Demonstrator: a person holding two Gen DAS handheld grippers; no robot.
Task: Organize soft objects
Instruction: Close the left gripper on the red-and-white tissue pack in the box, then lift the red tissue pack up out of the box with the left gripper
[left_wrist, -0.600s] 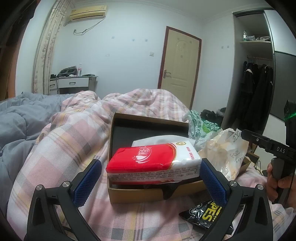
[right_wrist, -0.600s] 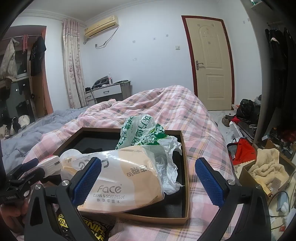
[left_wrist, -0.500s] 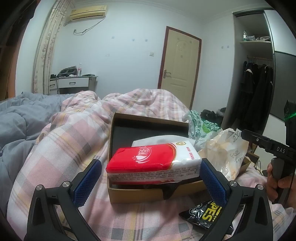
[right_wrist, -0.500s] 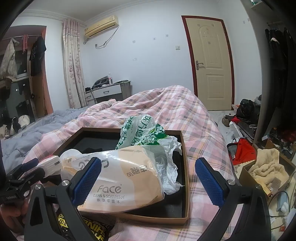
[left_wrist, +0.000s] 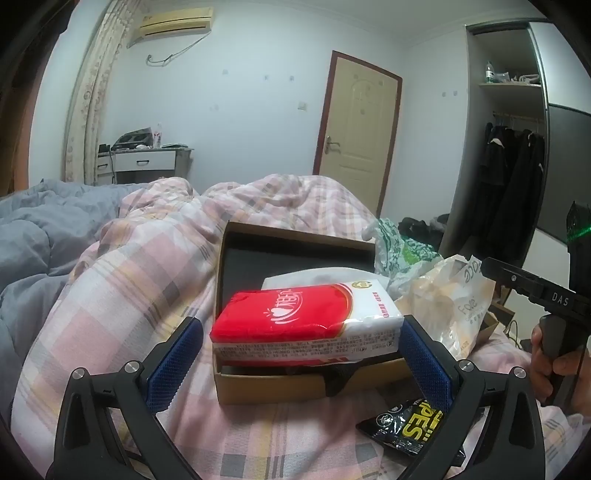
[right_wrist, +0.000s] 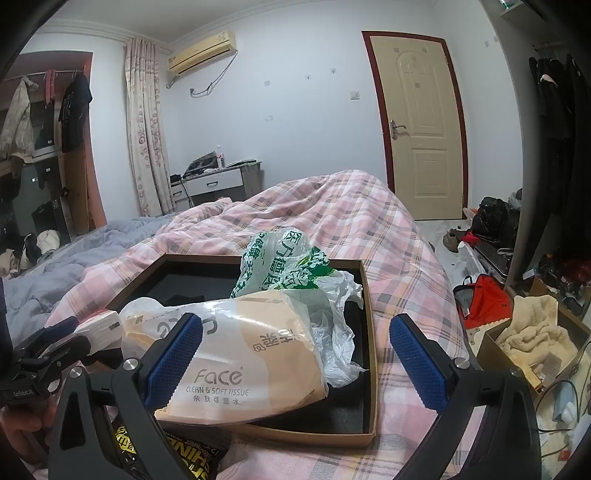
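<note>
Item one: a shallow cardboard box (left_wrist: 273, 382) with a dark lining, lying on the pink plaid quilt (left_wrist: 122, 280) of a bed. We count three soft things in or on it.

Item two: a red-and-white tissue pack (left_wrist: 306, 325), resting across the box's near edge in the left wrist view, its long side toward the camera. A white packet lies just behind it, mostly hidden.

Item three: a beige tissue pack (right_wrist: 236, 362) printed "Face, clean & soft tissue", lying in the box with its near end overhanging the front rim. It touches the crumpled green-and-white plastic bag (right_wrist: 291, 266), which sits deeper in the box against the far wall.

Item four: a black pouch with yellow lettering (left_wrist: 413, 426), on the quilt outside the box, just in front of its near corner.

Item five: our left gripper (left_wrist: 299, 363), fingers spread wide. The blue pads (left_wrist: 173, 363) stand either side of the red-and-white pack at box level. The right pad lies close against the pack's end; we cannot tell whether it touches. The left pad is clearly apart from it. Nothing is held.

Item six: our right gripper (right_wrist: 295, 360), likewise spread wide and holding nothing. Its left pad (right_wrist: 173, 360) lies in front of the beige pack; the other stands over the quilt beside the box's right wall.

Surroundings: a grey duvet (left_wrist: 29, 236) left of the quilt, a cream door (right_wrist: 417, 125), and a floor carton holding a cream towel (right_wrist: 532, 325).
</note>
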